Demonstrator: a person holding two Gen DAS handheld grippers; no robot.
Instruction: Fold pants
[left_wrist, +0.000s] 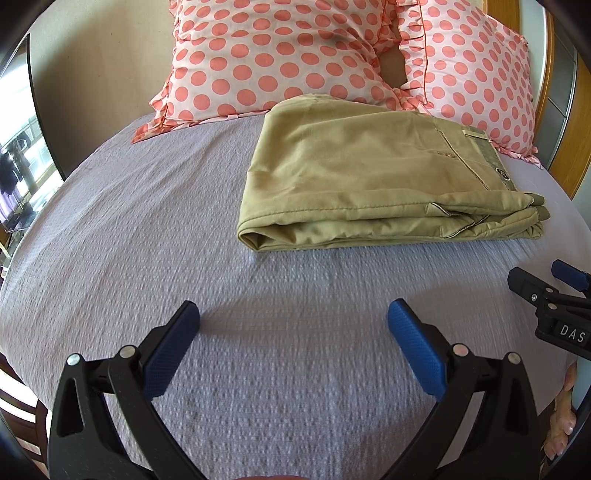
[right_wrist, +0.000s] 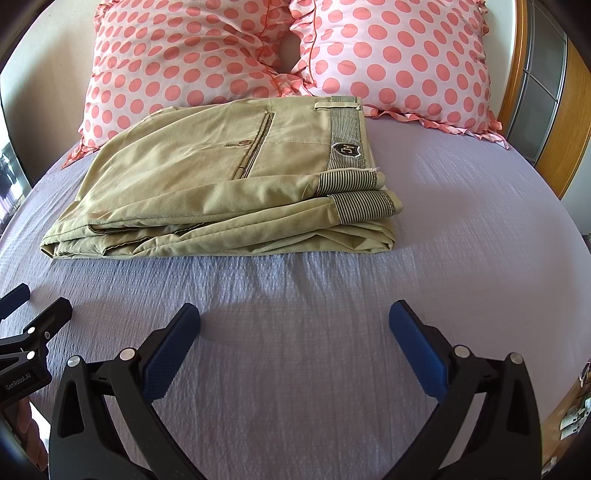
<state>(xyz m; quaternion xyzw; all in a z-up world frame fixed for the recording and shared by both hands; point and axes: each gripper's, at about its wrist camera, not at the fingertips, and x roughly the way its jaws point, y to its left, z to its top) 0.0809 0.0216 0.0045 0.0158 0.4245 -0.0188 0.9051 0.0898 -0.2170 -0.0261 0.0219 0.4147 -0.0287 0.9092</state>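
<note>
Pants (right_wrist: 221, 177) look all folded, so your two claws hang back over the sheet (right_wrist: 295, 314). Left claw (left_wrist: 293, 317) and right claw (right_wrist: 294, 317) are wide open, holding nothing. Farther up, the pants lie flat just before the spotty pillows (right_wrist: 399, 55).

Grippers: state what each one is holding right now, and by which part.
Nothing is held. The left gripper and right gripper are both open over the bare sheet, apart from the folded khaki pants.
</note>
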